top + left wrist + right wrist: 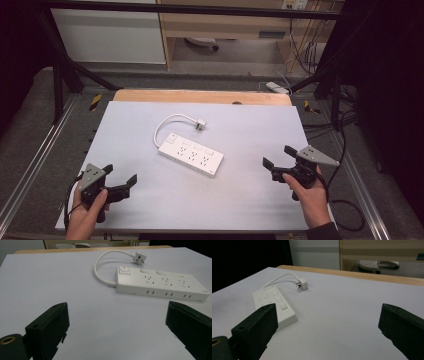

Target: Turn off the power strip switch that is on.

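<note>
A white power strip (191, 154) was seen lying flat near the middle of the pale table (150, 210), its short white cord (161, 127) curled round to a plug (200, 123) resting just beyond it on the far side. The left gripper (120, 179) was held by a hand (86, 216) over the near left corner with its jaws spread wide and nothing between them. The right gripper (278, 156) was held by the other hand (311, 199) near the right edge, likewise wide and empty, and both were kept well apart from the strip.
</note>
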Tool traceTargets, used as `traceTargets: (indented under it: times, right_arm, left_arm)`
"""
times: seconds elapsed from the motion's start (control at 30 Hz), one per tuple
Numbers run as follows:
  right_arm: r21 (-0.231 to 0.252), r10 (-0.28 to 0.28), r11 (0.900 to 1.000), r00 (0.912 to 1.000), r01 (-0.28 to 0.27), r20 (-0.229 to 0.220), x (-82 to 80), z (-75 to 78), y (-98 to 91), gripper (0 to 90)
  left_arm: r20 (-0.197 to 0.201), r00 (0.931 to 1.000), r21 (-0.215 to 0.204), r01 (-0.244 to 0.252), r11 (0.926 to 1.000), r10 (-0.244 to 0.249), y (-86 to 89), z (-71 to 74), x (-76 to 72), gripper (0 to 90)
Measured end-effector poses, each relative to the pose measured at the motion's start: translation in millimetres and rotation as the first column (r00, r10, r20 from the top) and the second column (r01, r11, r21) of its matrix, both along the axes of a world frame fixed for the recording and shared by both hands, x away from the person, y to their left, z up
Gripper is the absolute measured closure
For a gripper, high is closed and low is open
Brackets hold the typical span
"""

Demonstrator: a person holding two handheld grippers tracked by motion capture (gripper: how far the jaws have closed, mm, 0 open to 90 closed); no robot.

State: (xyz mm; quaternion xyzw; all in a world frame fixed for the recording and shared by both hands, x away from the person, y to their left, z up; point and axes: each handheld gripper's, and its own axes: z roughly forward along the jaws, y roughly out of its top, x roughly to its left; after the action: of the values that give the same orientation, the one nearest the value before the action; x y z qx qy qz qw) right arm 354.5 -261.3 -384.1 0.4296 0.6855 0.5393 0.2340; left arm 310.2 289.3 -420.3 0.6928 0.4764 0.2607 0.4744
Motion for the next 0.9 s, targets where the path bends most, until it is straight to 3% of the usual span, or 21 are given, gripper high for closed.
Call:
traceTargets:
  times: [0.9]
  right_arm:
    - [-0.070, 0.067, 0.9954, 0.9974, -0.066, 0.024, 39.5, 35.9, 44.9, 4.3]
  left_arm:
    - [0.006, 0.9997, 0.010, 0.024, 0.9997, -0.024, -2.3, 1.5, -1.2, 5.0]
